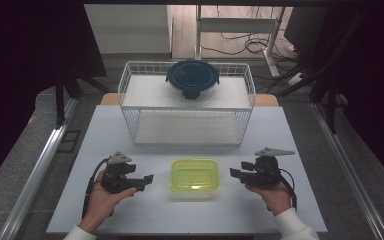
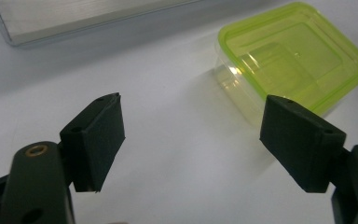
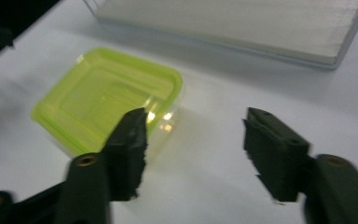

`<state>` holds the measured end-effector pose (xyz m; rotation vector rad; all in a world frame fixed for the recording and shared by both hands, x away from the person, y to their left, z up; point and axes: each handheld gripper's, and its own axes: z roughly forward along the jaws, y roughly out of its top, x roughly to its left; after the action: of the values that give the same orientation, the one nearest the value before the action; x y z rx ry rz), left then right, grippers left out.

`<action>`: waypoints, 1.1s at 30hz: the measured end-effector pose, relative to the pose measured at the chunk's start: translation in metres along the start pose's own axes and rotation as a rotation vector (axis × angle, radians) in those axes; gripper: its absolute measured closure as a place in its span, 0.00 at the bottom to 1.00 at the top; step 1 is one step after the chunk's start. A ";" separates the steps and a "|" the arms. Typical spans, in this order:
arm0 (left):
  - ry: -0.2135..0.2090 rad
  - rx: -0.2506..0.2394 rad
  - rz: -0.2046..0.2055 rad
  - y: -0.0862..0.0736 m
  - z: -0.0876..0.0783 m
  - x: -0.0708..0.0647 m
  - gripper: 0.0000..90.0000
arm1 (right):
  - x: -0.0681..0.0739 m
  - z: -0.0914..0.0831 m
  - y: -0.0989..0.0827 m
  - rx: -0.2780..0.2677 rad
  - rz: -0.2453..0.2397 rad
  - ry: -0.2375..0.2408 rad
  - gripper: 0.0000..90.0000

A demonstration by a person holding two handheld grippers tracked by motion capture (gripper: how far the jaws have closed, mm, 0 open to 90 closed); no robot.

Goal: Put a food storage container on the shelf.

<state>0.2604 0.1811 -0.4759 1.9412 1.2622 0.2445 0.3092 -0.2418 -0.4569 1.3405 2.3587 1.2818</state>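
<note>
From the high view, a small green box (image 1: 194, 175) with its lid on sits near the front edge of the white counter (image 1: 105, 125), about in the middle. The left gripper (image 1: 142, 181) is just beside it on one side and the right gripper (image 1: 236, 172) on the other. Neither one touches it. A wire basket (image 1: 187, 102) stands toward the back edge, with a round dark-lidded bowl (image 1: 192, 77) on top.

In the left gripper view, the jaws are wide apart and hold nothing. The box is ahead, off to one side.

In the right gripper view, the jaws are also spread wide and hold nothing. The box looks light, thin and see-through, likely smooth and slippery. Its lid rim looks like the best place to take hold.
</note>
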 end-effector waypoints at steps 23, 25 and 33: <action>-0.140 0.026 -0.094 0.017 0.021 -0.009 0.24 | 0.008 0.020 -0.001 0.065 0.095 0.124 0.30; -0.142 0.030 -0.109 0.019 0.025 -0.009 0.25 | 0.009 0.023 -0.001 0.071 0.105 0.134 0.31; -0.215 0.101 -0.216 0.024 0.050 -0.009 0.30 | 0.010 0.034 0.004 0.102 0.130 0.156 0.37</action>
<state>0.2996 0.1440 -0.4902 1.8404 1.3472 -0.1364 0.3225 -0.2124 -0.4722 1.4975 2.5083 1.3649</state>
